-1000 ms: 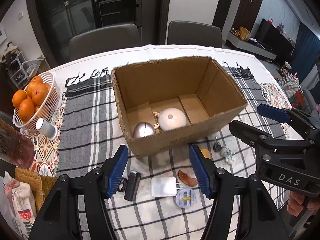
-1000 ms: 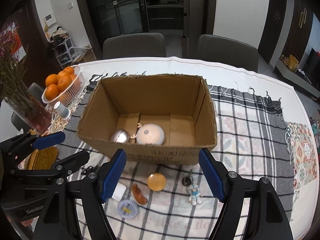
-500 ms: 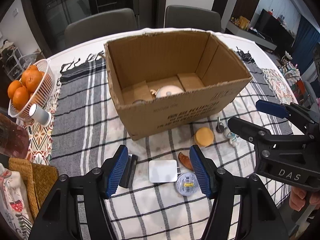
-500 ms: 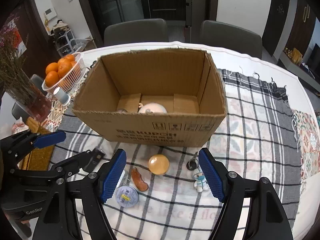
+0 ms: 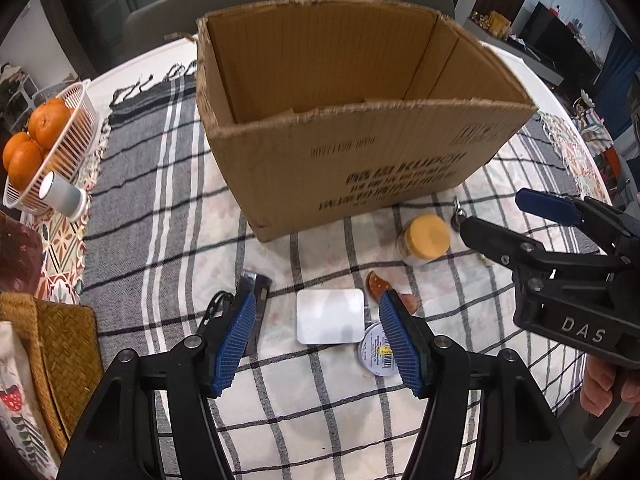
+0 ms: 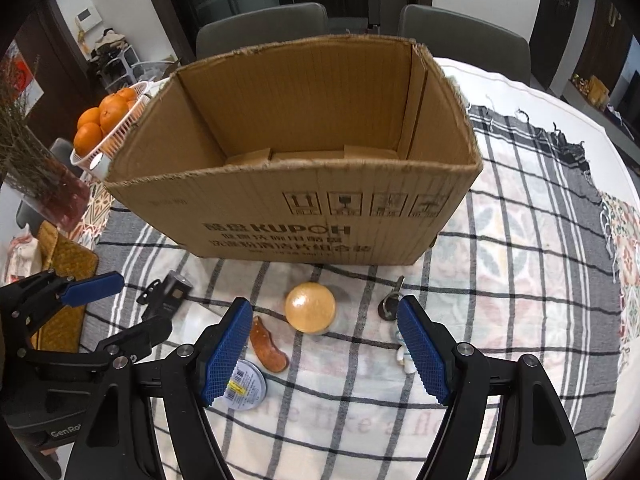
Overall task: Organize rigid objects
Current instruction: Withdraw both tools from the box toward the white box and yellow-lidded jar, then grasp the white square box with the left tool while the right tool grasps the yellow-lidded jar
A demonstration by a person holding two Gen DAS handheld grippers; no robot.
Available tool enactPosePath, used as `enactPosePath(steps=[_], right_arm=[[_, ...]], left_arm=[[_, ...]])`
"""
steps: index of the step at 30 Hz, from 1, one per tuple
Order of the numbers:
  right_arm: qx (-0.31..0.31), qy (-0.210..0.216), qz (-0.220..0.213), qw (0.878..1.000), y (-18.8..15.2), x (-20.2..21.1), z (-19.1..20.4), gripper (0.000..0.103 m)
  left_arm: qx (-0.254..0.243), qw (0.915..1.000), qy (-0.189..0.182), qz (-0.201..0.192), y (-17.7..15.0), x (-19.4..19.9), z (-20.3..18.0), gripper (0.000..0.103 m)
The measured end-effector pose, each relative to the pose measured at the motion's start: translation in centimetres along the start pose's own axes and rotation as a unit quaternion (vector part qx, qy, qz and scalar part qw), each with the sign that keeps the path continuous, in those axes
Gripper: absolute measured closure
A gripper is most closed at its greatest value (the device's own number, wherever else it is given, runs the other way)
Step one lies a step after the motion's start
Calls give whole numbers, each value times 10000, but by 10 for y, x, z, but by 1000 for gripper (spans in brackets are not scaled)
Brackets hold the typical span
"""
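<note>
Both grippers have dropped toward the table since a second ago — the cardboard box [image 5: 360, 128] now fills the upper view and its contents are hidden behind the front wall. This suggests a pick of the loose items is about to begin.

The left gripper [image 5: 320, 336] has its jaws apart and empty; the white card [image 5: 330, 316] lies between them, the round tin [image 5: 376, 350] at the right jaw.

The right gripper [image 6: 324, 356] is likewise apart and empty, with the amber ball [image 6: 310, 306] just ahead between the jaws.

Surface: a checked cloth [image 6: 500, 280] on a table. Room: chairs and a basket of oranges [image 5: 28, 140] beyond.
</note>
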State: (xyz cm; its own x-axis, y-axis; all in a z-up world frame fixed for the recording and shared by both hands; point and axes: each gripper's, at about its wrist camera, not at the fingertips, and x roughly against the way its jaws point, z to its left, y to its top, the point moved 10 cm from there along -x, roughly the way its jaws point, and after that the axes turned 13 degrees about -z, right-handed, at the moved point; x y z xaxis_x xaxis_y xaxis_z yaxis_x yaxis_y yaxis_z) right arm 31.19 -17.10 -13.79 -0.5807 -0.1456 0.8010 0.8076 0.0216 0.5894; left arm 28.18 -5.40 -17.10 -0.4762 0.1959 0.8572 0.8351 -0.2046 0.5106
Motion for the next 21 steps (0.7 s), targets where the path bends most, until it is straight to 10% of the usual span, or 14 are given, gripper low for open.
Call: enactPosePath(steps=[21], right_arm=[[-358,105,409,9985,-29,-47,-8,28]], left_arm=[[248,9975,-44,659,-34,-46,-2,39]])
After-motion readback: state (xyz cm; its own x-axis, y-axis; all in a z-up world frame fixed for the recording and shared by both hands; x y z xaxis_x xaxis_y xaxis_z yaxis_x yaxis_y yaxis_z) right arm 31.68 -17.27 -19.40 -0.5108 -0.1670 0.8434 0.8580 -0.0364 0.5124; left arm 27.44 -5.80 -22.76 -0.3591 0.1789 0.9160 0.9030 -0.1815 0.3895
